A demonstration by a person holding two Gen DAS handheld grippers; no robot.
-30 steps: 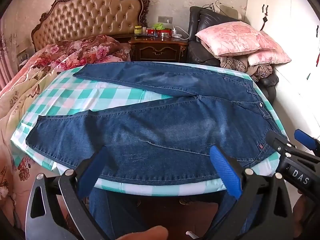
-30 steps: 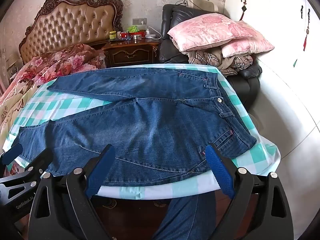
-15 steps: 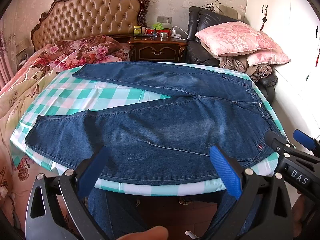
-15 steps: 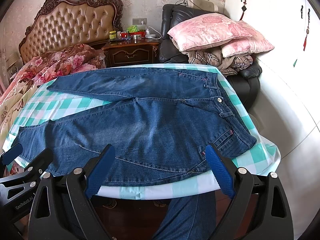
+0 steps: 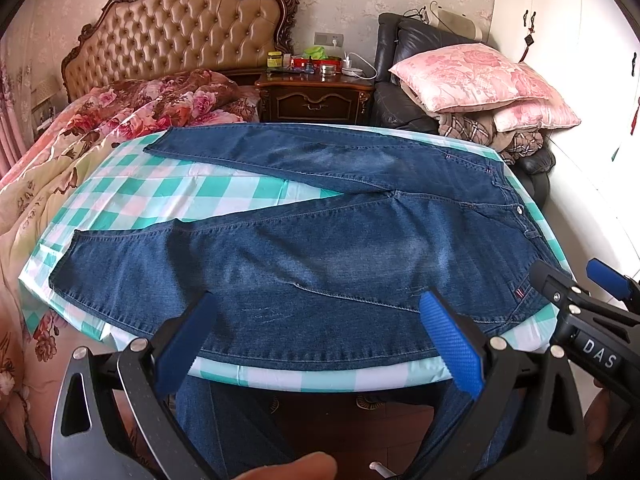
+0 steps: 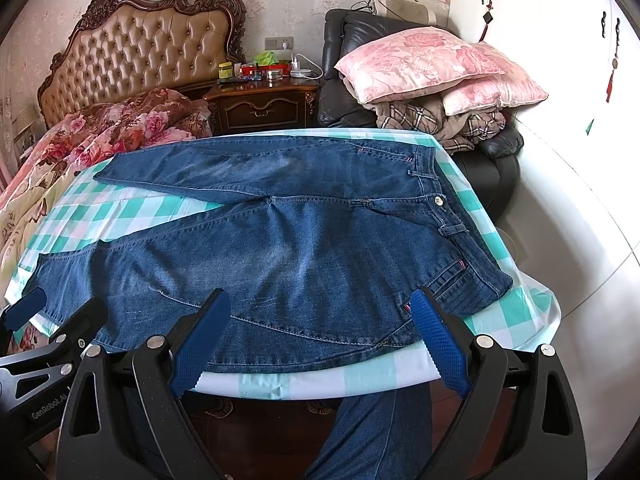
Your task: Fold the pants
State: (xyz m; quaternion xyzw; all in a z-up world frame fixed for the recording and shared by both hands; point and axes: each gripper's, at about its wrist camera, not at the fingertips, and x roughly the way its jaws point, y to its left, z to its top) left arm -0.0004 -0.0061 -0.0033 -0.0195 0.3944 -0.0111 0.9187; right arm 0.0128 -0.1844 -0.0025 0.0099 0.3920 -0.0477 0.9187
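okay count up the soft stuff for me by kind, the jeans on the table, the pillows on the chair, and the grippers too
Jeans: 1
Pink pillows: 2
Grippers, left and right: 2
Total: 5

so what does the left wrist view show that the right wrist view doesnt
Only the left wrist view shows the right gripper from the side, at its right edge, and a fingertip at the bottom.

Only the right wrist view shows the left gripper at its left edge, and the jeans' front pocket.

Both show the jeans spread flat, legs apart, on the checked cloth, both grippers open and holding nothing, the nightstand and pink pillows.
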